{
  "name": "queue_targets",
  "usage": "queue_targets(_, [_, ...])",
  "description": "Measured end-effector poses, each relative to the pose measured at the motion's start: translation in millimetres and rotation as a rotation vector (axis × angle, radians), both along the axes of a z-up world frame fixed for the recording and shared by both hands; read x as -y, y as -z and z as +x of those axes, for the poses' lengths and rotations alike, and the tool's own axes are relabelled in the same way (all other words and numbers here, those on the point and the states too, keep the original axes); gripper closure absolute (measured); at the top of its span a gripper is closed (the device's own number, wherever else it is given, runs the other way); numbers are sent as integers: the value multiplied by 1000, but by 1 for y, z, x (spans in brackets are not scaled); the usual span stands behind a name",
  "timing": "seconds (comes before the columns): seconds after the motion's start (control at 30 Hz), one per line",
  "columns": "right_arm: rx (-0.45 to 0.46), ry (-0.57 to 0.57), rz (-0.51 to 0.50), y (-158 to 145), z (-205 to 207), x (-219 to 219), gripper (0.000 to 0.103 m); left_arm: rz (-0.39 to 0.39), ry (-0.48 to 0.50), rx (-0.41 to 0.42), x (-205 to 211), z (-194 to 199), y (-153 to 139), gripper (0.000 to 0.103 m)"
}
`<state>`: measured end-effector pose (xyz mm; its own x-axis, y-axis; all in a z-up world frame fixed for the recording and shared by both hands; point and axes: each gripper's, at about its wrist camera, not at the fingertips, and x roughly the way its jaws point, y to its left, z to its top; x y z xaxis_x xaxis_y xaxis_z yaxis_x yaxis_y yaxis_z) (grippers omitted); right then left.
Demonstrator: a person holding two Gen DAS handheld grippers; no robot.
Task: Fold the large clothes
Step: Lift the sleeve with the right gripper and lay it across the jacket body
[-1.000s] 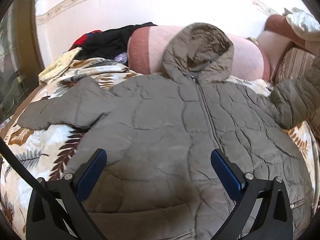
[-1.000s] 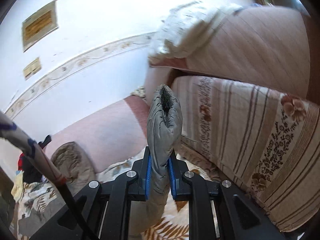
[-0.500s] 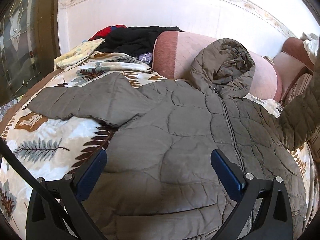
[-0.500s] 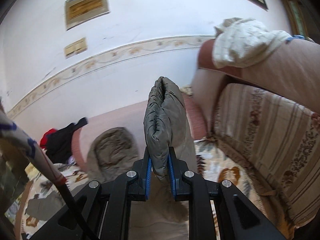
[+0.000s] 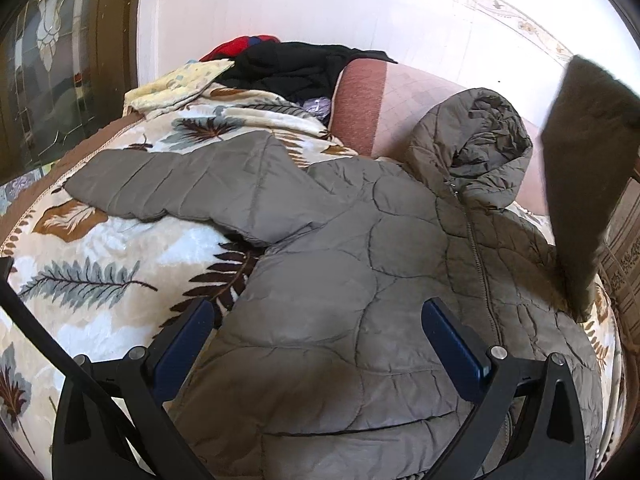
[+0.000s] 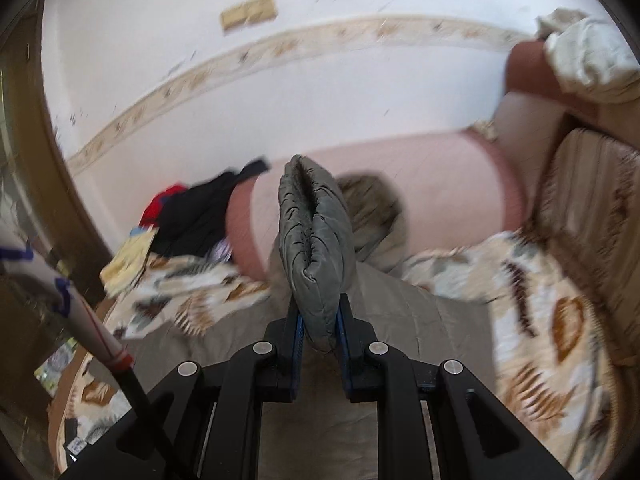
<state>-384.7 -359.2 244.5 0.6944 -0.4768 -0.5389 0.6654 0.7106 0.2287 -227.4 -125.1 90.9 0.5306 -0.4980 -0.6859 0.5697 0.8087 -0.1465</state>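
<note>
A grey-brown quilted hooded jacket [image 5: 360, 288] lies front up on a leaf-print blanket [image 5: 92, 280], zip closed, hood against a pink bolster. One sleeve [image 5: 180, 184] lies spread out flat to the left. The other sleeve [image 5: 580, 168] is lifted off the bed at the right edge of the left wrist view. My right gripper [image 6: 319, 320] is shut on that sleeve's cuff [image 6: 314, 248], which stands up between the blue pads. My left gripper [image 5: 320, 332] hovers open over the jacket's lower body, nothing between its fingers.
A pile of black, red and yellow clothes [image 5: 280, 68] lies at the bed's far left corner. A pink bolster [image 6: 420, 192] runs along the white wall. Striped and floral cushions [image 6: 596, 208] stand on the right. A dark wooden door frame [image 5: 116, 32] borders the left.
The right gripper has swung the held sleeve from the striped cushions toward the jacket's middle and lower. The left gripper has shifted sideways, bringing the flat sleeve and clothes pile more into view.
</note>
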Motion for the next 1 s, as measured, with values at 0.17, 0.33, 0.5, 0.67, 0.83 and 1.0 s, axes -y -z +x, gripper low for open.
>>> queue_targets(0.17, [-53,-70,75,50,38,-9,87,4,-12,-9,0,2,1,0])
queue_targets(0.33, [-107,-118,158,106,70,-18,87,18,-13,-19,3,5,4,0])
queue_targets(0.5, [-164,-193,204,140,91,-30,75,36,-12,-29,6,8,9,0])
queue_targets(0.67, [-113,-324,200,134,82,-42,48,43,-16,-31,8,9,12,0])
queue_targets(0.83, [-96,-199,180,135,58,-15,38,69,-12,-36,15,9,17,0])
queue_targets(1.0, [-360,-16,150,189,45,28,38,86,-12,-30,18,11,20,0])
